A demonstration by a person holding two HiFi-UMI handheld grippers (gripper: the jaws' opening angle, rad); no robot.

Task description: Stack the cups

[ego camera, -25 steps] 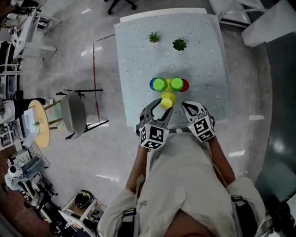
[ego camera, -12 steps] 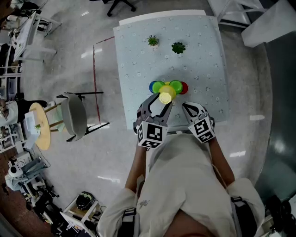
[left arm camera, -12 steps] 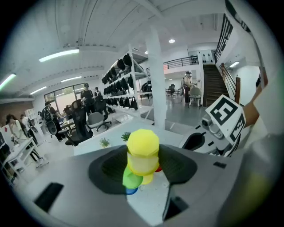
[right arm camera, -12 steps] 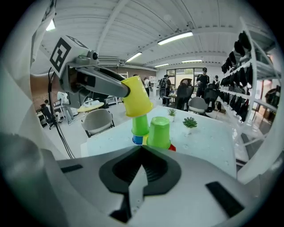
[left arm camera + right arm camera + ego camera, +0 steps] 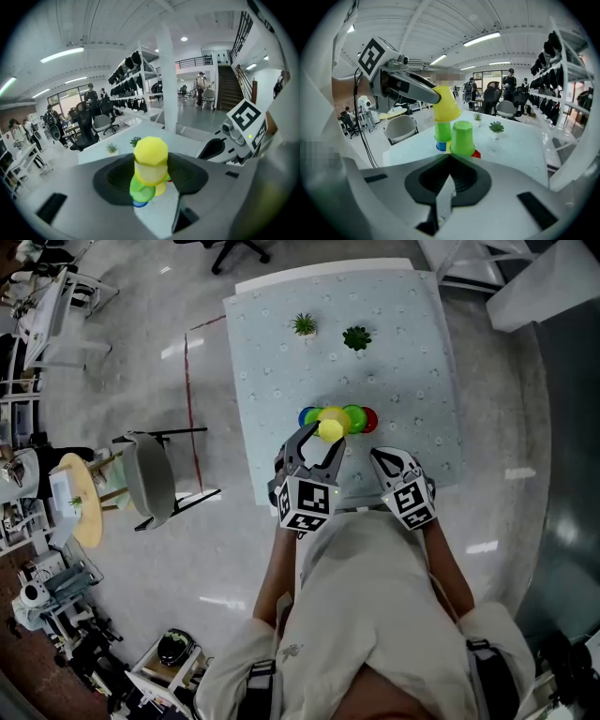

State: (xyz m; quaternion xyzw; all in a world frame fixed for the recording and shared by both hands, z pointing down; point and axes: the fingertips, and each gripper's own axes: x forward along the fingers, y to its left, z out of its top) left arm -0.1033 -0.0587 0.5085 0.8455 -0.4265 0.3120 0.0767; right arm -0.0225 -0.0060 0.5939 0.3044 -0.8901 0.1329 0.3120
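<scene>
An upside-down yellow cup (image 5: 151, 159) sits between the jaws of my left gripper (image 5: 151, 172), which is shut on it. In the right gripper view the yellow cup (image 5: 445, 106) hangs tilted just above a green cup (image 5: 443, 131) that stands on a blue cup (image 5: 441, 146). Beside them another green cup (image 5: 462, 137) covers a red cup (image 5: 476, 153). A sliver of a second yellow cup (image 5: 448, 147) shows between the two stacks. In the head view my left gripper (image 5: 323, 439) reaches over the cup row. My right gripper (image 5: 382, 458) rests shut and empty near the table's front edge.
The cups stand on a pale patterned table (image 5: 272, 352). Two small potted plants (image 5: 304, 325) (image 5: 356, 337) stand at its far side. A grey chair (image 5: 150, 474) stands on the floor to the left.
My left gripper has carried the yellow cup up and away from the front edge, over the green-on-blue stack. The right gripper has stayed in place.
</scene>
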